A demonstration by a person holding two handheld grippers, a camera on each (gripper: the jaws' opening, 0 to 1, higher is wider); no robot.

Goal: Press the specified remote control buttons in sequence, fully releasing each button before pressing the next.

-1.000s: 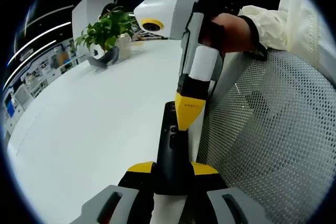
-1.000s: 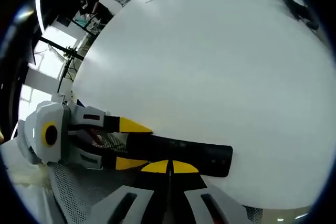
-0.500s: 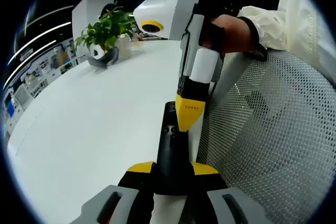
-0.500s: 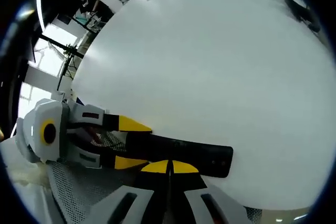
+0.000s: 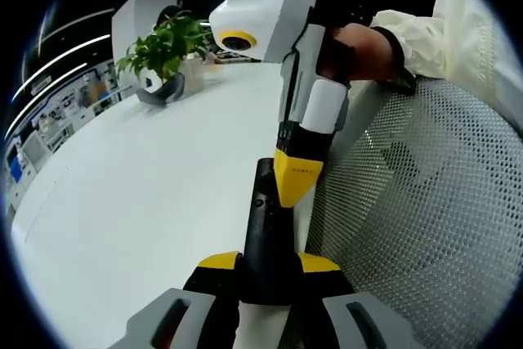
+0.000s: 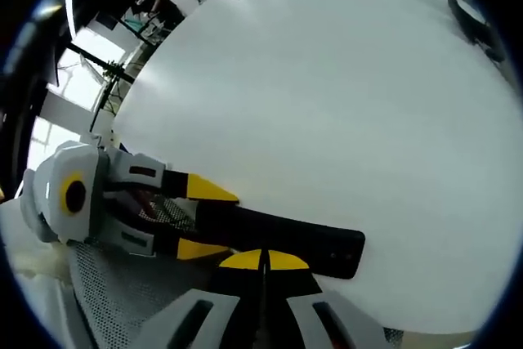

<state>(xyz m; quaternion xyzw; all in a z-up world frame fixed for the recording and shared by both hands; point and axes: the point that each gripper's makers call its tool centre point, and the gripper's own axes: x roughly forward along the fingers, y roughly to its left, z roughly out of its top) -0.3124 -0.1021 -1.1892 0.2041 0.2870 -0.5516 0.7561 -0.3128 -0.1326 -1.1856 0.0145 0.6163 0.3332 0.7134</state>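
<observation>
Remote [image 5: 265, 234] (black) in left tongs [image 5: 268, 262]

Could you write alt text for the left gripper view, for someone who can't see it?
A black remote control is clamped in the left gripper over a white table, while the right gripper touches its shut yellow tip to the remote. A potted plant stands behind.

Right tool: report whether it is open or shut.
Shut. In the right gripper view the right tool has its yellow tips together with no gap, over the black remote that the left tool clamps.
</observation>
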